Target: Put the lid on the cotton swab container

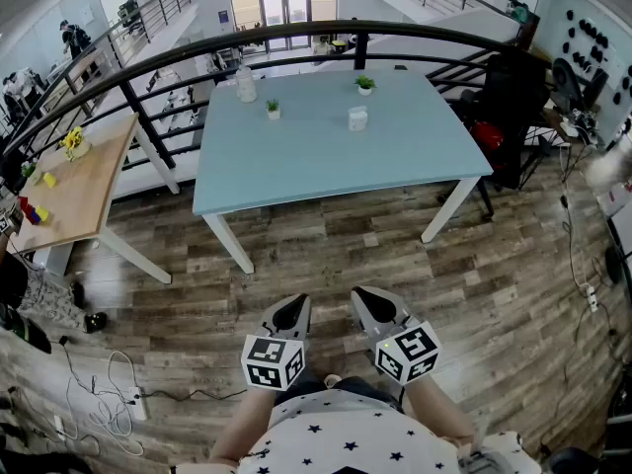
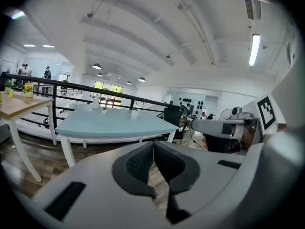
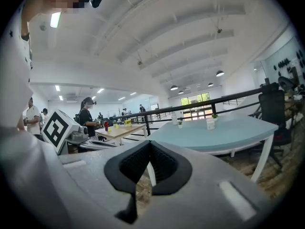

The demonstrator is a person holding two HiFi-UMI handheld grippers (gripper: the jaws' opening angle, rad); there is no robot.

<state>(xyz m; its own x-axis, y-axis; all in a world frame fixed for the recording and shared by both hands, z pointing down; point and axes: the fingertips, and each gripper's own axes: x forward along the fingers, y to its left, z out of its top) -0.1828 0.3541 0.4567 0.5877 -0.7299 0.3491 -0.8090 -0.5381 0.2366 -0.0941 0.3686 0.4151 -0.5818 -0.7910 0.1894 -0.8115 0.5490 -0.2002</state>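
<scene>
Closest in, at 6 o'clock of the head view, is the person's star-printed shirt [image 1: 341, 442], with both forearms reaching forward over the wood floor [image 1: 326, 245]. The left gripper [image 1: 291, 311] and the right gripper [image 1: 372, 302] are held side by side, just apart, each with its marker cube behind the jaws. In its own view, each gripper has its jaws pressed together with nothing between them, only floor showing below the dark pads.

At 8 o'clock a white power strip [image 1: 135, 404] lies on the floor among loose cables.

Further out, at 12 o'clock from the grippers, stands the light blue table [image 1: 326, 151], well apart from them. The cotton swab container [image 1: 357, 118], as far as it can be made out a small white pot, stands near the middle of the table. It is too small to tell whether a lid sits on it. A small potted plant [image 1: 273, 110] stands at its 9 o'clock, a second potted plant [image 1: 365, 84] just beyond at 12 o'clock, and a pale bottle [image 1: 245, 85] at the table's far left.

At 10 o'clock is a wooden table [image 1: 84, 191] carrying yellow flowers. At 2 o'clock is a black chair [image 1: 513, 107]. A black railing [image 1: 296, 36] curves behind the table.
</scene>
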